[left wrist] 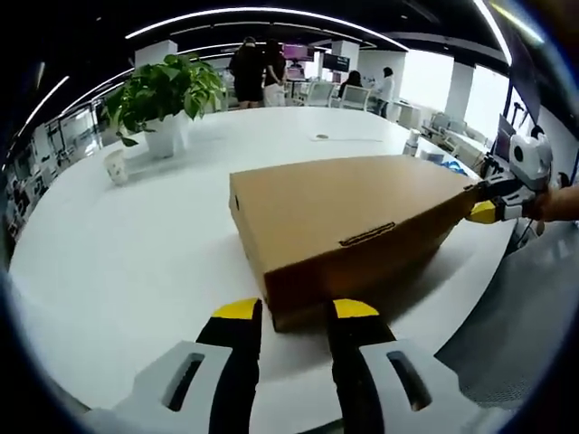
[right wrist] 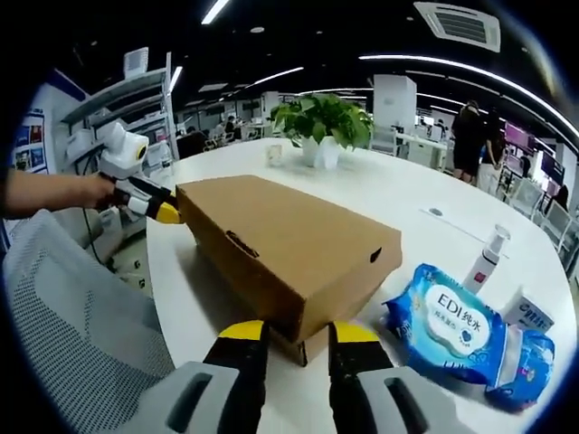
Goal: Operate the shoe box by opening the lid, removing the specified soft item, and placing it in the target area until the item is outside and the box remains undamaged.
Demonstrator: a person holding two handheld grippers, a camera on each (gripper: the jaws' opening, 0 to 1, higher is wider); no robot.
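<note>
A closed brown cardboard shoe box (left wrist: pixel 344 217) lies on the white table (left wrist: pixel 136 262), seen again in the right gripper view (right wrist: pixel 280 240). My left gripper (left wrist: pixel 297 312) is open, its yellow tips either side of the box's near corner. From the far side, my right gripper (right wrist: pixel 298 334) is open too, and the opposite corner of the box sits between its tips. Each gripper shows in the other's view at the far corner: the right gripper (left wrist: pixel 493 206) and the left gripper (right wrist: pixel 149 203). The lid is down, and the box's contents are hidden.
A blue wet-wipes pack (right wrist: pixel 452 330), a white spray bottle (right wrist: pixel 488 253) and a small white carton (right wrist: pixel 526 312) lie right of the box. A potted plant (left wrist: pixel 163 90) and a cup (left wrist: pixel 116 167) stand farther off. A grey mesh chair (right wrist: pixel 72 325) is at the table edge. People stand behind.
</note>
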